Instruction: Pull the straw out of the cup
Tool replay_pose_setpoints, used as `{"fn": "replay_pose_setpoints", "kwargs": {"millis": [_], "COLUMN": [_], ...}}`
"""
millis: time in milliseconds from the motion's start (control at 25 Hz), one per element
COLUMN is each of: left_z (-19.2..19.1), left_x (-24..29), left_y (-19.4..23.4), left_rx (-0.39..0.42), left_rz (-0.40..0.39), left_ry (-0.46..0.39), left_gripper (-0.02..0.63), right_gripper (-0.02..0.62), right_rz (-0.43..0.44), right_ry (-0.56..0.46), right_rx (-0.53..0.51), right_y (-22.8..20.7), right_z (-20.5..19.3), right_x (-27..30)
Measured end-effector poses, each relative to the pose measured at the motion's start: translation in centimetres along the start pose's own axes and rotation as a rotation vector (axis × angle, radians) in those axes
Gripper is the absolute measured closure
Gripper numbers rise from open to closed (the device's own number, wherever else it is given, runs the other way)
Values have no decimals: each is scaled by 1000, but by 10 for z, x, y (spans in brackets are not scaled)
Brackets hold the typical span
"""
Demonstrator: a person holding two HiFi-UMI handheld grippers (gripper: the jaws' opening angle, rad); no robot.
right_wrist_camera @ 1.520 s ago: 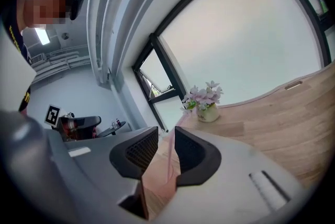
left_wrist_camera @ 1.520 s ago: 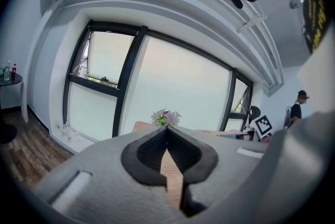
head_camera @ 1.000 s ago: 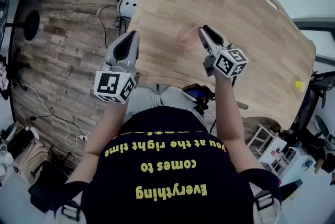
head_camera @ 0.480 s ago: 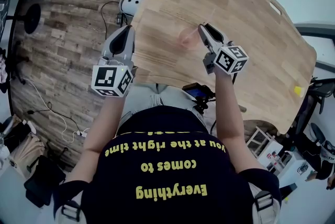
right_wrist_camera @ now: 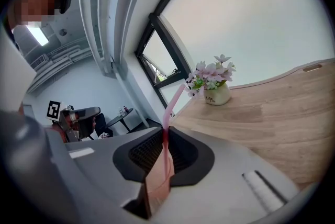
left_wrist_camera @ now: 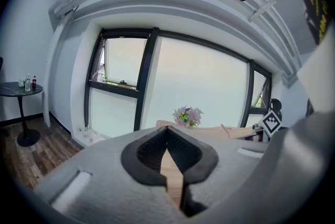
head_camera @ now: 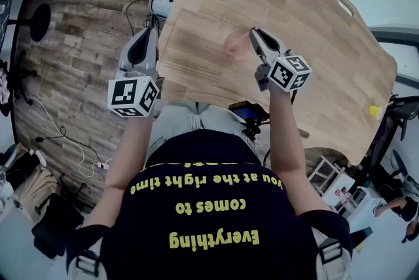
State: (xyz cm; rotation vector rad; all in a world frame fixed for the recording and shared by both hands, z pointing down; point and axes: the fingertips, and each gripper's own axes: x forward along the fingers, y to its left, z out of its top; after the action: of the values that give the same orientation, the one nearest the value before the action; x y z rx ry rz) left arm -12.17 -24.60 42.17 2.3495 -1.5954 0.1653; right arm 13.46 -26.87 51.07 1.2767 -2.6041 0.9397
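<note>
1. The pink straw [right_wrist_camera: 174, 105] is standing in the cup [right_wrist_camera: 158, 181]. It is rising past the tips of the right tool [right_wrist_camera: 165, 134] and leaning away to that tool's right.
2. The right tool is gripping the straw. Its two jaws are pressing on the straw at their tips, one from each side.
3. The translucent pink cup is showing through the wedge-shaped gap behind those tips, below the grip point. In the head view it is sitting on the surface [head_camera: 314, 43], just left of the right tool's tips.
4. The wooden surface is lying beneath and ahead of the right tool. A flower vase [right_wrist_camera: 215, 93] is standing well ahead of it.
5. The left tool [left_wrist_camera: 167, 130] is being held closed, with its tips touching and nothing between them. It is hanging beside the surface's left edge, over the plank floor [head_camera: 72, 43], well apart from the cup.
</note>
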Motion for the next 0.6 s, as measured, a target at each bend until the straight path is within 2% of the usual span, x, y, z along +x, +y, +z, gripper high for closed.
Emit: {"fn": "replay_pose_setpoints", "kwargs": {"millis": [600], "left_z": [5], "left_x": [-6], "left_y": [-2], "left_rx": [5], "left_rz": [-23], "left_ry": [-15], "left_gripper": [606], "right_gripper": [557], "right_rz": [11], "right_ry": [-116], "right_rx": [-10], "right_y": [24], "right_z": [37], "right_x": [-31]}}
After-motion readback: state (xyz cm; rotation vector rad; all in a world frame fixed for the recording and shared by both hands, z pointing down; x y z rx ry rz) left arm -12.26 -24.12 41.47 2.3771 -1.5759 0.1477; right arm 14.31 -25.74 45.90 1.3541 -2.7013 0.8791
